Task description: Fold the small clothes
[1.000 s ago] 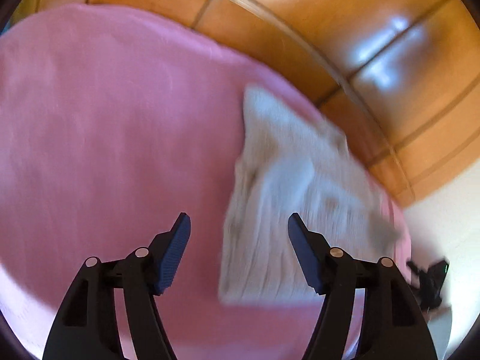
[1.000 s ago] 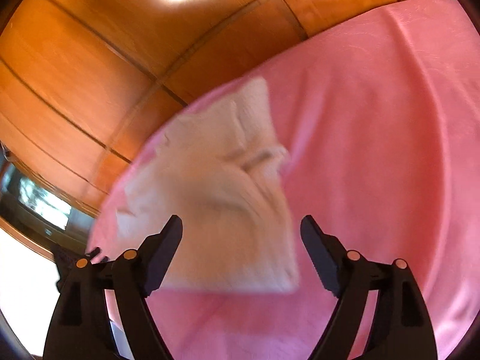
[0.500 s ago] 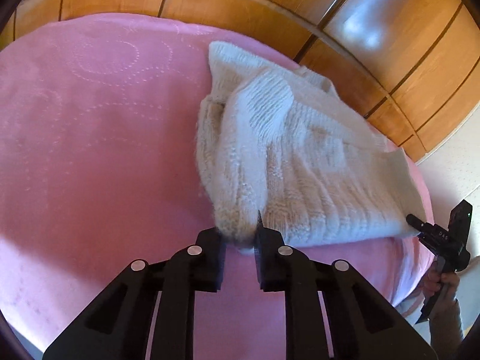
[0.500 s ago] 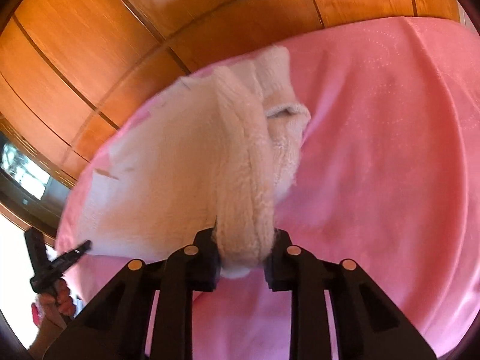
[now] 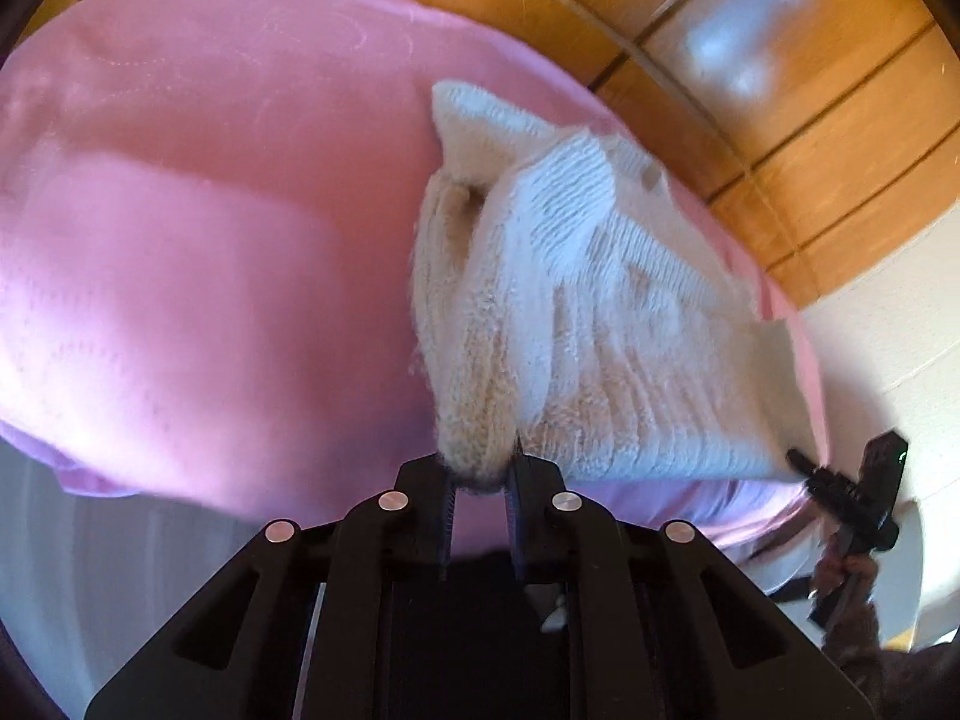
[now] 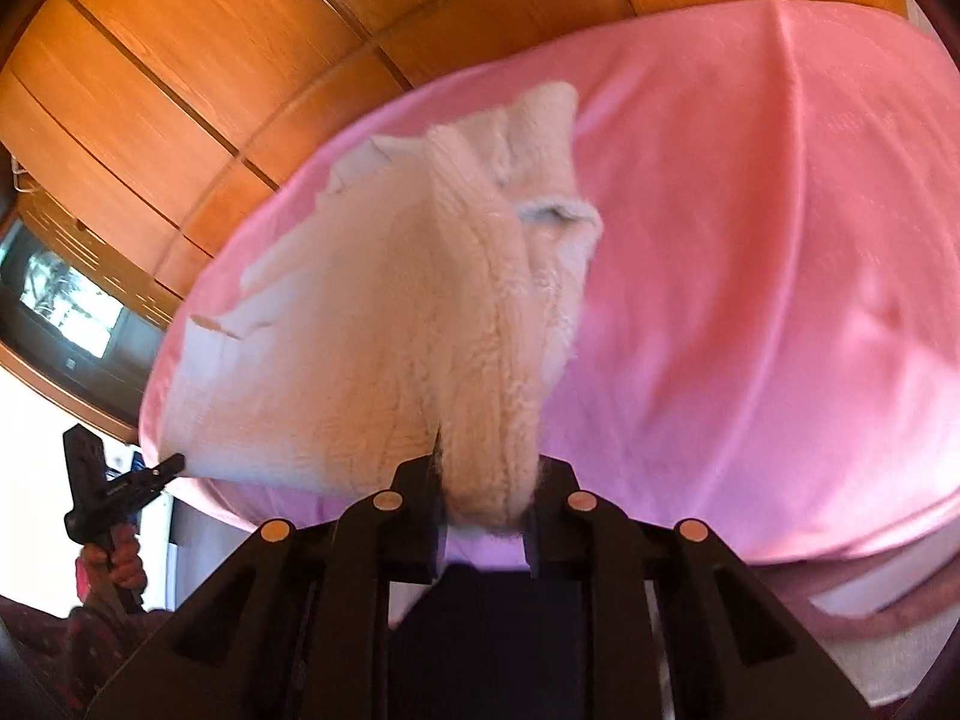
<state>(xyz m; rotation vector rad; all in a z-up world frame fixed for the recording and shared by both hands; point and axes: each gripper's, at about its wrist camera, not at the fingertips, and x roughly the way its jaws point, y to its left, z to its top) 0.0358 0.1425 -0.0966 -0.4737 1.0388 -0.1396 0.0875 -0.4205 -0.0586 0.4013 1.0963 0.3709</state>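
A small cream knitted sweater [image 5: 600,312] hangs between my two grippers above a pink blanket [image 5: 210,240]. My left gripper [image 5: 480,480] is shut on one bunched corner of the sweater. My right gripper [image 6: 486,510] is shut on the other bunched corner of the sweater [image 6: 384,348]. The far end of the garment still touches the blanket. In the left wrist view the right gripper [image 5: 840,492] shows at the sweater's far corner. In the right wrist view the left gripper [image 6: 120,480] shows at the left.
The pink blanket [image 6: 750,300] covers a bed. A wooden panelled wall [image 5: 780,90] stands behind it. A television [image 6: 60,300] sits at the left in the right wrist view. A white wall [image 5: 888,348] is at the right.
Both grippers went from open above the flat sweater to shut on its near corners. They have since lifted and pulled the sweater back toward the bed's near edge.
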